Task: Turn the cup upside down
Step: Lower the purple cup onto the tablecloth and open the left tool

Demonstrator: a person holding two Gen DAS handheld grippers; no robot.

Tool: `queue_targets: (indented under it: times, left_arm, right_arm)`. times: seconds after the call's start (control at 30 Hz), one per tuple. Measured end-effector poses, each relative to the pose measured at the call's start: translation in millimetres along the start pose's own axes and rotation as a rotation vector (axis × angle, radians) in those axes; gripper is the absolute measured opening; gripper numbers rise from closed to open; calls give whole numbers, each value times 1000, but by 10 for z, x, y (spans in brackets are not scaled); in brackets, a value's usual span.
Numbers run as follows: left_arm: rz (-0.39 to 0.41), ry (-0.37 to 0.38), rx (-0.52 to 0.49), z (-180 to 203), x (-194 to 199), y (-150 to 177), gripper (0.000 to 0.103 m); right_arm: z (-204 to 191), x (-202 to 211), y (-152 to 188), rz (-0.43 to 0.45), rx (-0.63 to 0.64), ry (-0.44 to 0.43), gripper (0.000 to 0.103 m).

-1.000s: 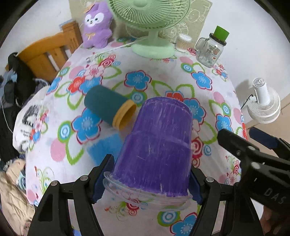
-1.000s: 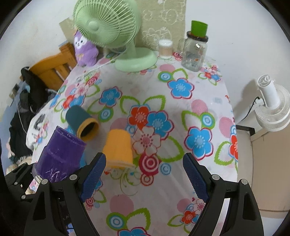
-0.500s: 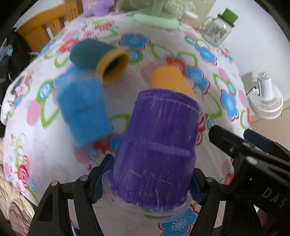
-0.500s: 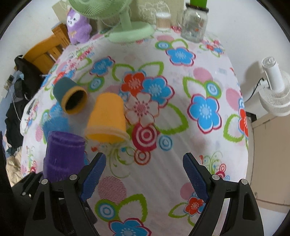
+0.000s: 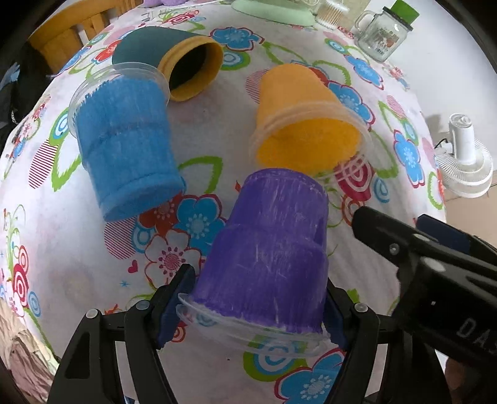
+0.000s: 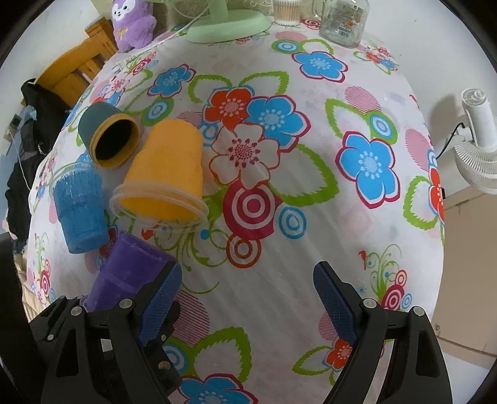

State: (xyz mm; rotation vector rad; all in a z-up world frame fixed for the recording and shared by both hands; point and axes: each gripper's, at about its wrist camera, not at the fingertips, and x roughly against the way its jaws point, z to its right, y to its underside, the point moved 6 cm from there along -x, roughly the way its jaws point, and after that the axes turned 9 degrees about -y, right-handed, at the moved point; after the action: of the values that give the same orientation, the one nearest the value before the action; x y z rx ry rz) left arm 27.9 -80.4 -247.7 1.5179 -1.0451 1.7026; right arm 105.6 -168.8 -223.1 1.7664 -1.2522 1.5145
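Left wrist view: four cups counted. The left hand-held gripper (image 5: 254, 314) pinches one purple cup (image 5: 267, 258) near its clear rim, between two blue pads; the cup's closed base points away from the camera, over the flower-patterned counter (image 5: 211, 130), and whether its rim touches the cloth cannot be told. One blue cup (image 5: 127, 149) lies tilted on the counter to the left, clear rim toward the far side. One orange cup (image 5: 301, 115) lies beyond the purple one, mouth toward the camera. One teal cup (image 5: 174, 59) with an orange rim lies on its side, just behind the blue cup. One glass jar (image 5: 385, 34) with a green lid stands at the far edge. Right wrist view: the right hand-held gripper (image 6: 247, 295) is spread wide, holding nothing, above bare cloth. The same four cups sit to its left — purple lowest, at the left finger's outer side. One purple plush toy (image 6: 133, 21) and one green fan base (image 6: 230, 25) stand at the far edge; one white fan (image 6: 478, 149) stands off the counter to the right.
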Motion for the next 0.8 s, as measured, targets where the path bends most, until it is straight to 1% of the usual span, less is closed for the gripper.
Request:
queue_targets:
  times: [0.07,0.2,0.4,0.6,0.7,0.8]
  left_arm:
    - [-7,10,-32,29,4,16,87]
    - [-12,-5,-97,63,49,65,90]
    - [5,-9,-131,-16,221,50,90]
    - [60,-15,-155,-195,544,-59,90]
    - [98,-22,-185,-233,706,-157,90]
    - [145,-44,-219,-326,858,-229,90]
  right_arm:
    - [-19,7,6,1,-1,-1,89]
    - [-82,56,1,11,1,-4,89]
    - [-204,220,-36,51,-6,-11,89]
    - [-367,440,-49,96,-14,-18,89]
    - [-456,568,-44,127,-26,-20,89]
    - [-537,702,-36,163,-46,-20,89]
